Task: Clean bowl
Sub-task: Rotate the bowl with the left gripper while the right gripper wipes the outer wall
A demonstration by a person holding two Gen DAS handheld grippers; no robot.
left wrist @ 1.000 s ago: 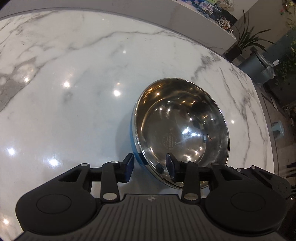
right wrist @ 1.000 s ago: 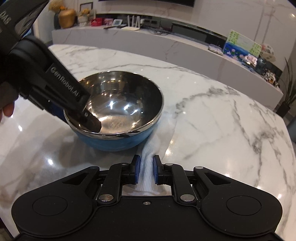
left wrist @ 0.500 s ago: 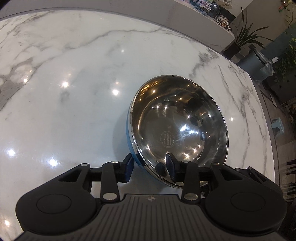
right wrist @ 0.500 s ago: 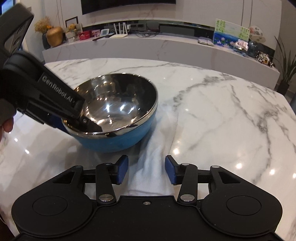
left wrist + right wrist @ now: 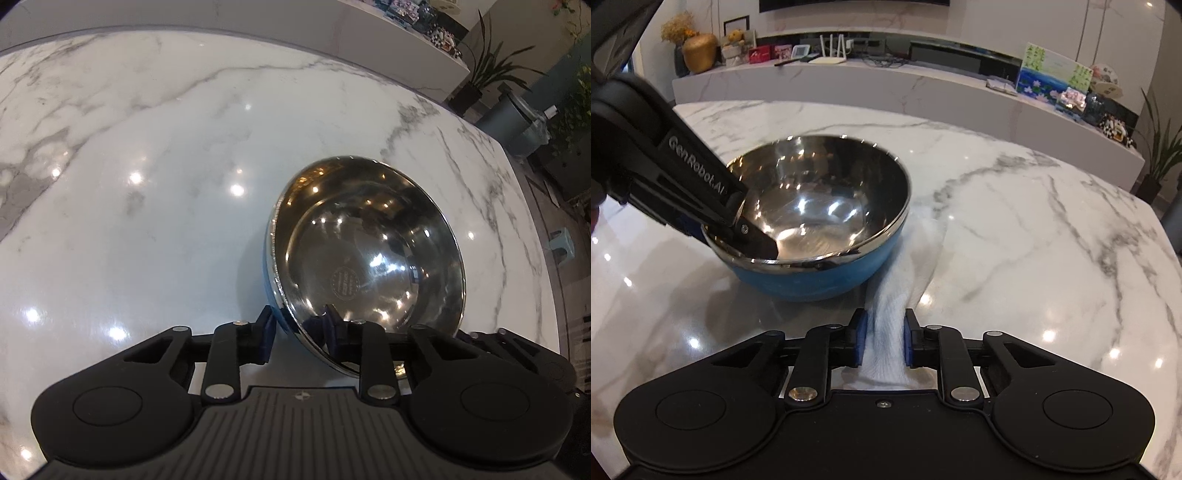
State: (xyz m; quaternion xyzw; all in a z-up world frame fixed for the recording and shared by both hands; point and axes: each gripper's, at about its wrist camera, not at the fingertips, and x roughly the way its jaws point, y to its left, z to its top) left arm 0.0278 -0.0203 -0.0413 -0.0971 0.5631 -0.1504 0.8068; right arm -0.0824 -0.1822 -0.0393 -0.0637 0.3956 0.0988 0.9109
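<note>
On the marble worktop [image 5: 1034,229] sits the bowl [image 5: 820,229], tilted, its rim clamped by the left gripper [image 5: 297,326]. The right gripper [image 5: 884,341] pinches the white cloth [image 5: 890,325] (partly under the bowl); wiping looks not yet begun.

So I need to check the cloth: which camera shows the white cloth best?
The right wrist view: the white cloth lies between the right claw fingers, running under the blue steel bowl. The left wrist view shows none of it, only the bowl on the marble.
</note>
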